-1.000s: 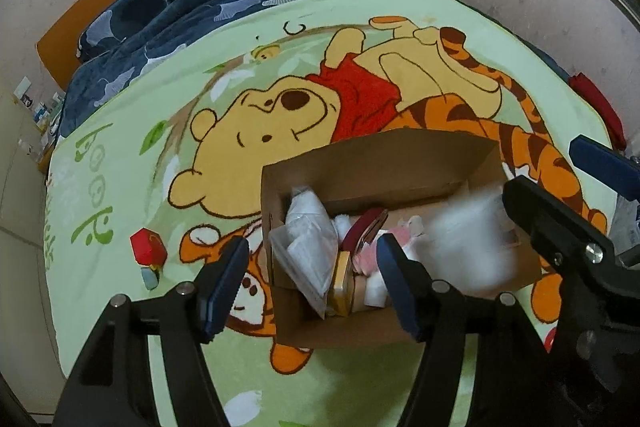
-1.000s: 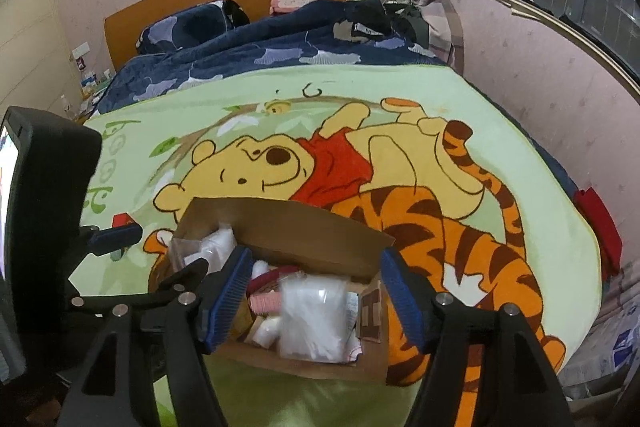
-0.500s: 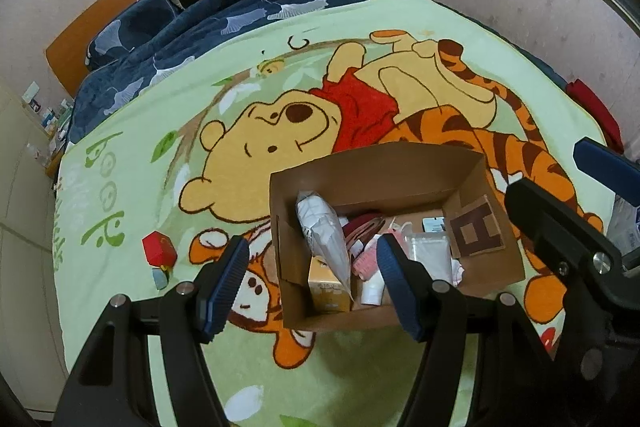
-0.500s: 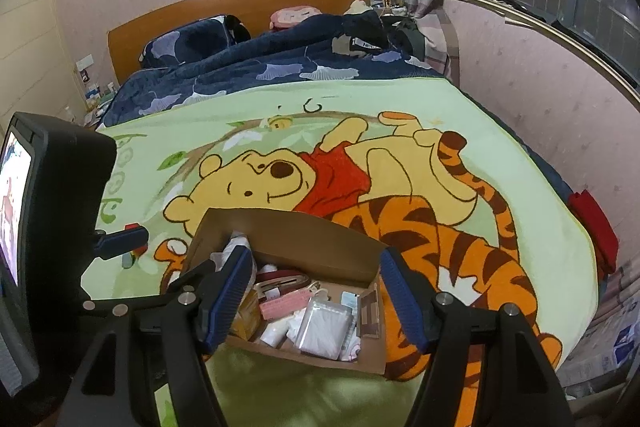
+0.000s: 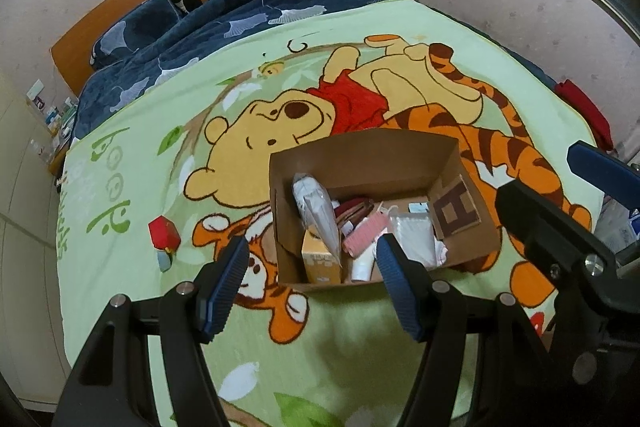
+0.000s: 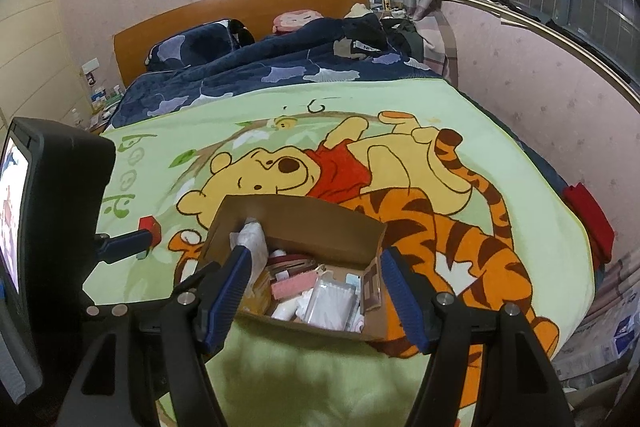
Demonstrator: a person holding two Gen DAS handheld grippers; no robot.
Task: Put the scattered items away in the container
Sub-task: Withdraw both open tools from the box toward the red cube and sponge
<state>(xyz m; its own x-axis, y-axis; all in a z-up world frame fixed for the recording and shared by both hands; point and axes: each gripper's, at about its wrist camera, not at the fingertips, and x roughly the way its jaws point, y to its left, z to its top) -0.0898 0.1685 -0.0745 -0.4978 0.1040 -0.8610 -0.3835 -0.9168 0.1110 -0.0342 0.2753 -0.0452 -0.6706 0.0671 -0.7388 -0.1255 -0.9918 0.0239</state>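
Observation:
An open cardboard box [image 5: 360, 163] sits on the green cartoon blanket [image 5: 132, 299], holding a white bag [image 5: 316, 203], a yellow carton [image 5: 320, 261], a pink item [image 5: 362, 235] and a clear packet [image 5: 412, 241]. A small red box [image 5: 164, 231] lies on the blanket to its left, with a little grey-blue piece [image 5: 165, 261] beside it. My left gripper [image 5: 312, 243] hangs open and empty over the box's near edge. My right gripper [image 6: 316, 255] is also open and empty, above the same cardboard box [image 6: 304, 223]. The red box [image 6: 149, 225] shows behind the left gripper's blue finger [image 6: 124, 245].
A dark blue quilt [image 6: 280, 75] and a wooden headboard [image 6: 248, 7] fill the far end of the bed. A pink wall [image 6: 540, 99] runs along the right side, with a red cloth [image 6: 590, 223] at the bed's edge. Small clutter stands on a bedside surface [image 6: 100, 103] at the left.
Both grippers have drawn back and up from the box, which looks smaller now. The blurred white packet seen near the right gripper a second ago now lies still inside the box.

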